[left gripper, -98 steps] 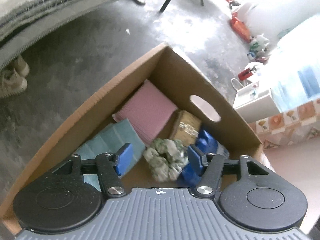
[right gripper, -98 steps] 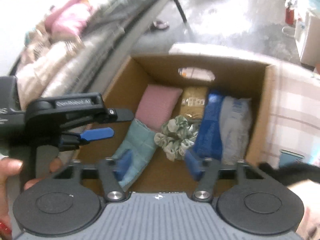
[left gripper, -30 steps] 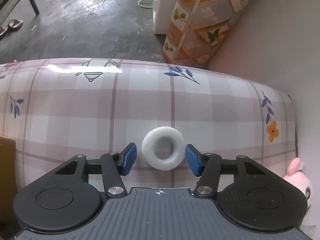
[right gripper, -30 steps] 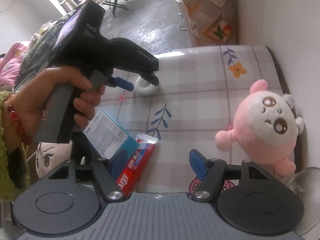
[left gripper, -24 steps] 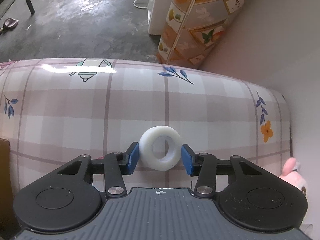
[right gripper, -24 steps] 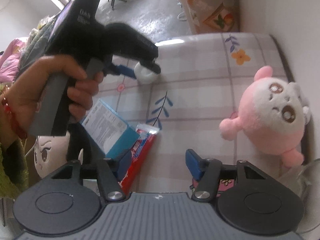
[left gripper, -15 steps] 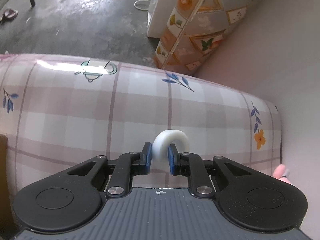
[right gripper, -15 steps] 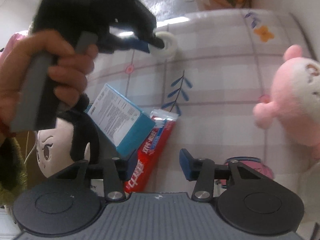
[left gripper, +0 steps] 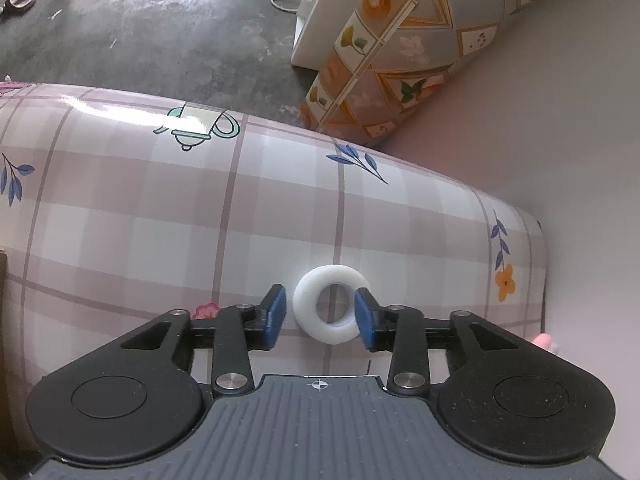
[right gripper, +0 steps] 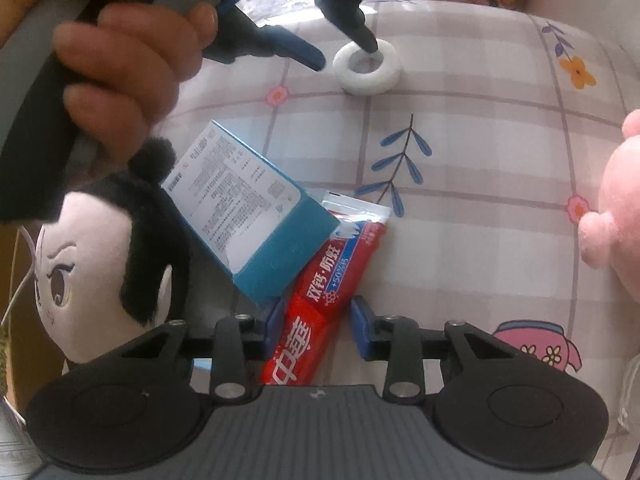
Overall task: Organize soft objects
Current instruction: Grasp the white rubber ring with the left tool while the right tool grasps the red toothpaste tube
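Observation:
A white soft ring [left gripper: 304, 312] lies flat on the checked tablecloth [left gripper: 160, 240] between the blue pads of my left gripper [left gripper: 320, 314]. Its jaws are opening, with a gap at the left pad [left gripper: 274, 316]. In the right wrist view the ring [right gripper: 386, 76] lies at the far side, under the hand-held left gripper [right gripper: 340, 50]. My right gripper [right gripper: 318, 330] straddles a red toothpaste tube [right gripper: 320, 292]; its jaws are closing and a gap shows beside the right pad [right gripper: 362, 334].
A teal box [right gripper: 248, 220] leans on the tube and on a black-haired doll head [right gripper: 100, 264]. A pink plush [right gripper: 616, 200] sits at the right edge. Beyond the table's far edge are grey floor [left gripper: 140, 20], a patterned cabinet [left gripper: 400, 60] and a wall.
The left jaws squeezed the ring flat and upright, then spread; the ring is round and flat again. The right gripper came down and left over the toothpaste tube, its jaws narrowing.

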`<state>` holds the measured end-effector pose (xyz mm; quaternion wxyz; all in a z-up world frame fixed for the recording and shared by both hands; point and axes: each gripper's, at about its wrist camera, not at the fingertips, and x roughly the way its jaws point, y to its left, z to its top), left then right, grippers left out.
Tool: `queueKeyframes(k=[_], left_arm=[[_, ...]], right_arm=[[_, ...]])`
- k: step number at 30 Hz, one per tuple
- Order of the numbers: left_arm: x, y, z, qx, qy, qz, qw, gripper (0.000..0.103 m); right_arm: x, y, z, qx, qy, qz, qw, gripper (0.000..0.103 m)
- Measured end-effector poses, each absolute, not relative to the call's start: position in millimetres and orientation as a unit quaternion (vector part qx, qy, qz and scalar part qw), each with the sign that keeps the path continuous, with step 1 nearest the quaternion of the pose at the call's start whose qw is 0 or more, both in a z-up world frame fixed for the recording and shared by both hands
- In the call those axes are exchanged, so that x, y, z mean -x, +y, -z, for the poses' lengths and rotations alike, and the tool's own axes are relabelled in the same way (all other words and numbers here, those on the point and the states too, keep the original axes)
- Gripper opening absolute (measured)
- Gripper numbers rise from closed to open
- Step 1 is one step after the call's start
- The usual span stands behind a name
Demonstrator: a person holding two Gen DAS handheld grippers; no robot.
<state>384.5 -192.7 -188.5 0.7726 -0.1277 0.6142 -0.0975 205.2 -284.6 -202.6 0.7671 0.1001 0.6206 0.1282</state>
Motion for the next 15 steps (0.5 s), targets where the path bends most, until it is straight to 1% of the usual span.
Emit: queueKeyframes(k=[2, 7, 11, 15], left_arm=[[-384.7, -193.9, 187.7, 0.125, 0.615, 0.097, 0.772, 0.047], [-384.8, -201.7, 190.4, 0.100, 0.624, 0.093, 0.769, 0.057], [-386.3, -215.9, 196.6, 0.059, 0.628, 0.080, 0.772, 0.073], [-387.3, -233.2, 200.9, 0.019, 0.628, 0.077, 0.774, 0.076]], right_arm=[[-202.2, -290.2, 201.7, -0.098, 0.627, -0.120, 0.764, 0.037], [-185.7, -319.0, 197.6, -0.081, 0.640, -0.088, 0.759, 0.037], [-172.3, -348.1, 195.9, -0.082, 0.648, -0.063, 0.755, 0.037], [-172.7, -360.4, 192.1, -0.092, 0.647, -0.058, 0.755, 0.038]])
